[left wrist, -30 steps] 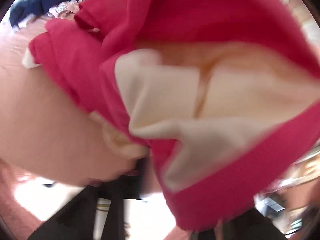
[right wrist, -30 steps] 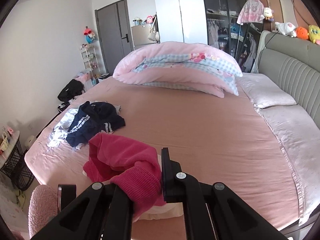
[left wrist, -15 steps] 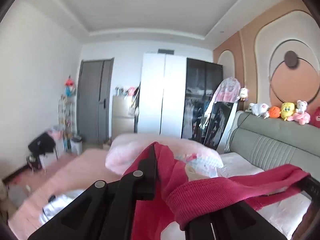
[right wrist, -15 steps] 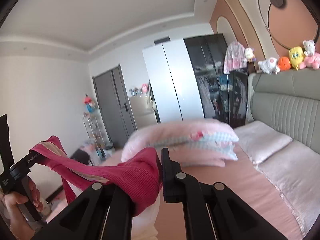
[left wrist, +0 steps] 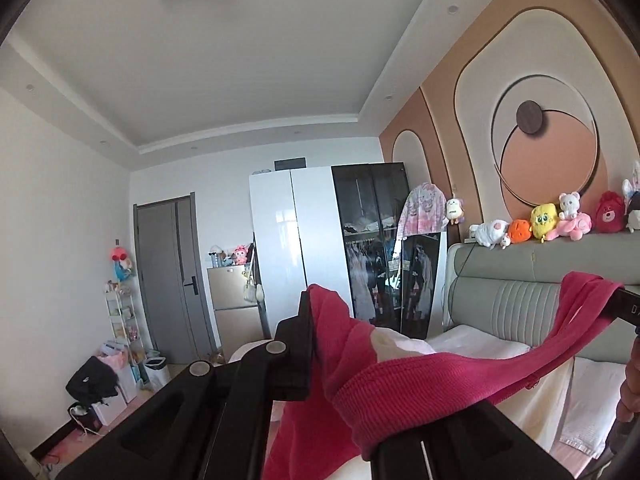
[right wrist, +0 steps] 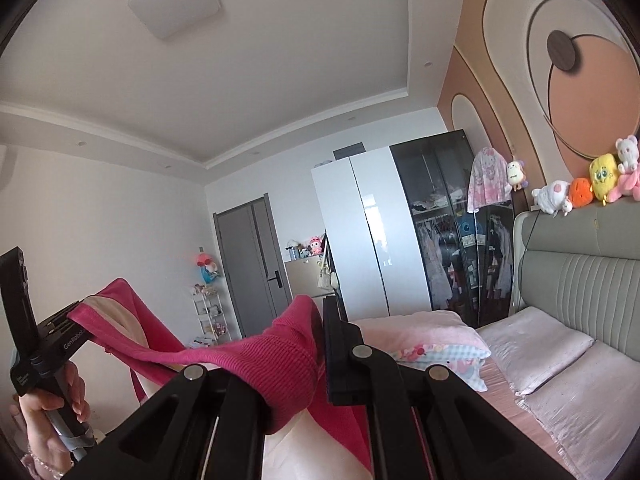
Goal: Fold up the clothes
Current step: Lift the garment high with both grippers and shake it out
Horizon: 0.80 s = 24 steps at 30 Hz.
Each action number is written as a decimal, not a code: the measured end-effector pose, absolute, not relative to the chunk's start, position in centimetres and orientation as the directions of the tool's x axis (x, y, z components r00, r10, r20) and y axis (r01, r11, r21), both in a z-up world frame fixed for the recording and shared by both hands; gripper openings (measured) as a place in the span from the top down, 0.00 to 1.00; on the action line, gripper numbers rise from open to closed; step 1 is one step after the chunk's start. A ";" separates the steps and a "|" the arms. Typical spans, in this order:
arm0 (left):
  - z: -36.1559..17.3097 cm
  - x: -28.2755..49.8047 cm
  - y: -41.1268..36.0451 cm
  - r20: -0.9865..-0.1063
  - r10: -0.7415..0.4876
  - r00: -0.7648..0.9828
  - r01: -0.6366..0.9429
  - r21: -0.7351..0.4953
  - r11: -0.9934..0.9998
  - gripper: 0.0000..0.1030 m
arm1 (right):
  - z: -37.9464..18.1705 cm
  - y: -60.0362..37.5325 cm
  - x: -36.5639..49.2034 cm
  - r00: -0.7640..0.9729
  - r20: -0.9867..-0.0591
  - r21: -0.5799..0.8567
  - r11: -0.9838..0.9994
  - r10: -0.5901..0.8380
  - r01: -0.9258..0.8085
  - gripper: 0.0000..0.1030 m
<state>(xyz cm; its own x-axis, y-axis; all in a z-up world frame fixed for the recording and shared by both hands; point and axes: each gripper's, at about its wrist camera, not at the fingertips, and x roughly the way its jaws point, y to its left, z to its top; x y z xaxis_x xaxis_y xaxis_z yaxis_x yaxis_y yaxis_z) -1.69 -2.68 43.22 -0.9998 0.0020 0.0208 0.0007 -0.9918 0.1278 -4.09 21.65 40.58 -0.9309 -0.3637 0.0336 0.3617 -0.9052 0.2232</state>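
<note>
A red-pink knit garment with cream panels (left wrist: 420, 372) hangs stretched in the air between my two grippers. My left gripper (left wrist: 320, 344) is shut on one end of its ribbed edge. My right gripper (right wrist: 318, 344) is shut on the other end of the garment (right wrist: 256, 356). In the right wrist view the left gripper (right wrist: 60, 332) shows at far left, held by a hand, with the garment's edge clamped in it. In the left wrist view the right gripper (left wrist: 624, 308) shows at the far right edge. The garment's lower part hangs out of sight.
A bed with a pink sheet (right wrist: 516, 412), pillows (right wrist: 532, 344) and a folded pink quilt (right wrist: 420, 340) lies below and to the right. A grey headboard (right wrist: 580, 292) carries plush toys. A wardrobe (right wrist: 400, 232) and a door (right wrist: 248, 268) stand at the far wall.
Both grippers have risen from the bed with the garment, and both views tilted up to the ceiling. The garment went from a heap on the bed to stretched in the air.
</note>
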 end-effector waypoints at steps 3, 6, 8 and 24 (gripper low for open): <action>39.3 -5.0 -2.6 -0.125 0.050 -0.991 -0.061 0.089 -0.994 0.97 | 38.4 21.6 -6.1 -0.940 -0.057 0.215 -0.924 -0.335 0.316 0.97; 31.7 -11.7 -2.7 -0.349 0.077 -0.934 -0.081 -0.004 -0.997 0.97 | 32.9 21.7 -10.5 -0.924 -0.227 0.227 -0.940 -0.307 0.256 0.97; 26.7 -17.1 -2.1 -0.452 0.037 -0.891 -0.038 -0.008 -0.999 0.97 | 27.8 21.7 -14.7 -0.879 -0.378 0.244 -0.947 -0.291 0.209 0.97; 54.3 -13.2 2.3 0.116 -0.073 -0.991 0.097 0.215 -0.972 0.94 | 52.1 23.6 -18.7 -0.977 0.065 0.153 -0.965 -0.205 0.213 0.97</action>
<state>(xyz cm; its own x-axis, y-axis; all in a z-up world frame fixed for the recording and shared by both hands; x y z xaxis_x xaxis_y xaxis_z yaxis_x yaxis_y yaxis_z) -13.22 2.33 54.30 -0.9905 -0.0733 0.1162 0.0971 -0.9718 0.2149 -18.69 23.61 52.07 -0.9766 -0.2050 0.0653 0.2128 -0.9651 0.1525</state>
